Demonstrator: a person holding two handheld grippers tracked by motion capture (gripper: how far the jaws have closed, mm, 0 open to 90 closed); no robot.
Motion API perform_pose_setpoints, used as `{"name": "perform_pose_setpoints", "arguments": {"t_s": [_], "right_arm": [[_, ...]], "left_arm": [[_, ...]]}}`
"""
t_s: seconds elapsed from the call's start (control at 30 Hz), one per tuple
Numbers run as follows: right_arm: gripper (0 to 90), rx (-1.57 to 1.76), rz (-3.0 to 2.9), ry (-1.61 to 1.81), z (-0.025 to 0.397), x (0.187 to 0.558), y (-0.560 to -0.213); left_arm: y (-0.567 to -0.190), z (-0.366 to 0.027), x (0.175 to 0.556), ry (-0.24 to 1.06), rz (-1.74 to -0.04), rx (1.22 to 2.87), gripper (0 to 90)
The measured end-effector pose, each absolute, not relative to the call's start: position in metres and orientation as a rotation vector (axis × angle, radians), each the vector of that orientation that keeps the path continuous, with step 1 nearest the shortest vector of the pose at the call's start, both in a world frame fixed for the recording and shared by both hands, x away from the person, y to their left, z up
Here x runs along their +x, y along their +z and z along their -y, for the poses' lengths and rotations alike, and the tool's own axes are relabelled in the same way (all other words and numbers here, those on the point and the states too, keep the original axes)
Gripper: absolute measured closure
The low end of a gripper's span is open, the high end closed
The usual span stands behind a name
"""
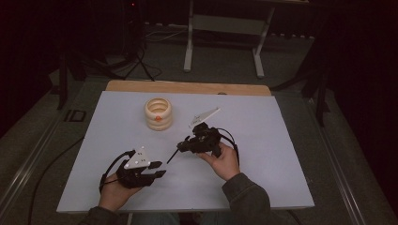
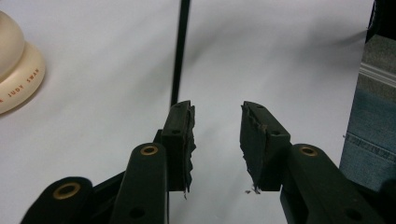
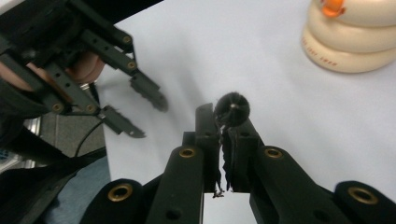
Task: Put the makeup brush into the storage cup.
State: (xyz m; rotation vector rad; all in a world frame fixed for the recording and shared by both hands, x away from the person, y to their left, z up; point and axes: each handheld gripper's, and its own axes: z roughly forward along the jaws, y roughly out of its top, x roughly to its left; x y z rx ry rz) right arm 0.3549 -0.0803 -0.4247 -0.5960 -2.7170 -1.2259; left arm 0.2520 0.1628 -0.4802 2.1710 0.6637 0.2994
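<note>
Right hand-held gripper point(image 3: 223, 122): jaws pressed together, pinching a thin black rod point(image 1: 172, 156) by one end. The rod's long axis runs from that grip down toward the left hand-held gripper point(image 1: 158, 169), away from the stacked cream rings point(image 1: 158, 114) at the far side of the surface point(image 1: 281, 154). Left hand-held gripper: jaws spread, empty, with the rod's free tip just beyond its jaw tips. Judgement: the left is nearer that tip, placed for a handover.

Your table point(image 1: 263, 140) has a pale, white-covered top with a wooden edge at the far side. A cream ring stack point(image 1: 158, 114) stands on it.
</note>
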Motion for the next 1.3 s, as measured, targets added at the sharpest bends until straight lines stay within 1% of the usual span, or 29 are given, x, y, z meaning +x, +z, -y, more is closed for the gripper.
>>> {"name": "perform_pose_setpoints", "arguments": {"t_s": [1.3], "right_arm": [[85.3, -0.61, 2.811, -1.199, 0.043, 0.407, -0.377]], "left_arm": [[-0.479, -0.171, 0.254, 0.304, -0.686, 2.159, 62.1]]}}
